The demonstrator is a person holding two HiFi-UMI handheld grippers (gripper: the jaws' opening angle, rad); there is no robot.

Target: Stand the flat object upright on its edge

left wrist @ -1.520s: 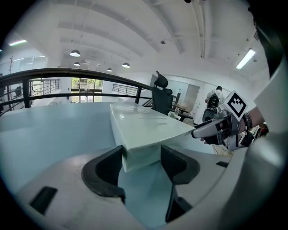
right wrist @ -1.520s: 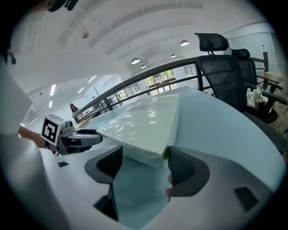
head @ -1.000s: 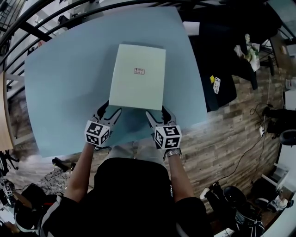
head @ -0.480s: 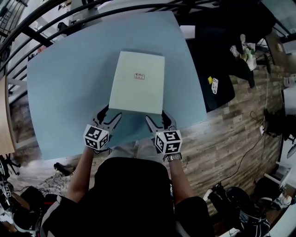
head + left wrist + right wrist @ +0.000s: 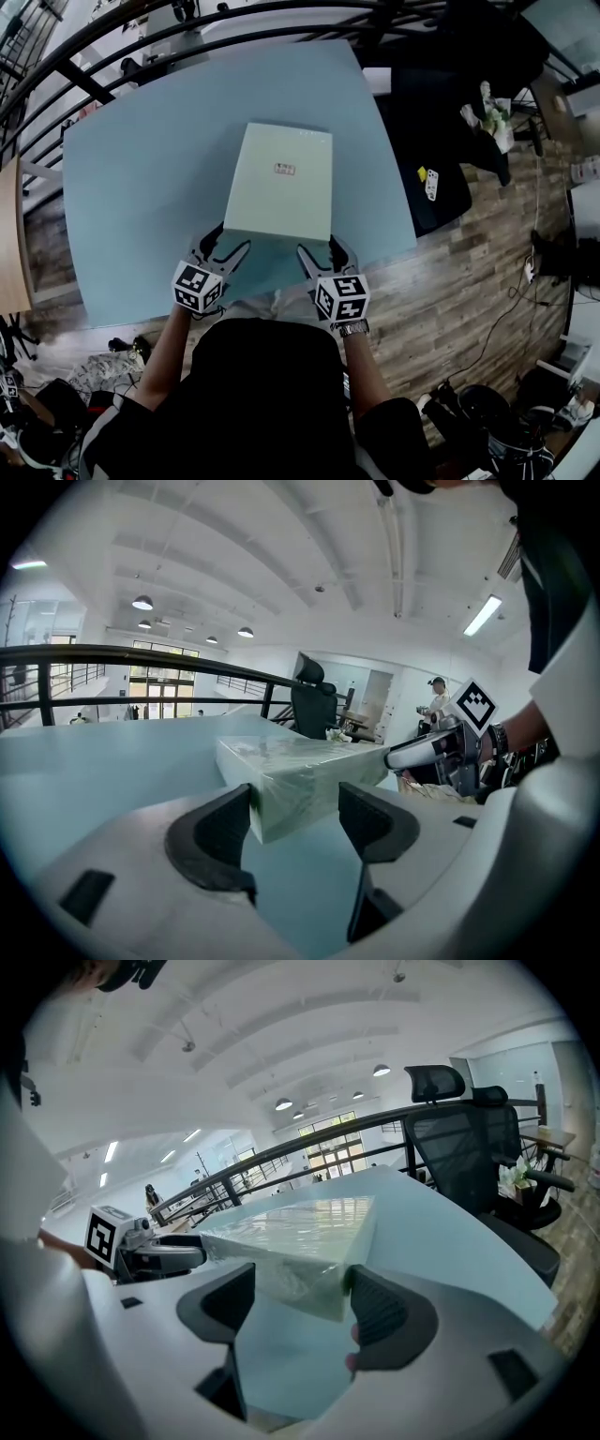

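A flat pale-green box [image 5: 279,181], wrapped in clear film, lies flat on the light-blue table [image 5: 141,187]. My left gripper [image 5: 223,246] sits at the box's near-left corner. Its jaws are opening, and the corner of the box [image 5: 300,775] stands between them without being pressed. My right gripper [image 5: 324,248] is at the near-right corner, open. In the right gripper view the box [image 5: 300,1237] reaches in between the jaws of the right gripper [image 5: 300,1302], close to its right finger [image 5: 380,1312]. The left gripper [image 5: 295,827] sees the right one across the box.
The table's near edge [image 5: 253,298] runs just behind both grippers, over the person's lap. A black railing [image 5: 112,42] curves past the far edge. A black office chair [image 5: 459,1119] and dark furniture [image 5: 441,141] stand to the right on a wooden floor.
The head view has shifted slightly. Both grippers stay at the box's near corners, and the box lies flat as before.
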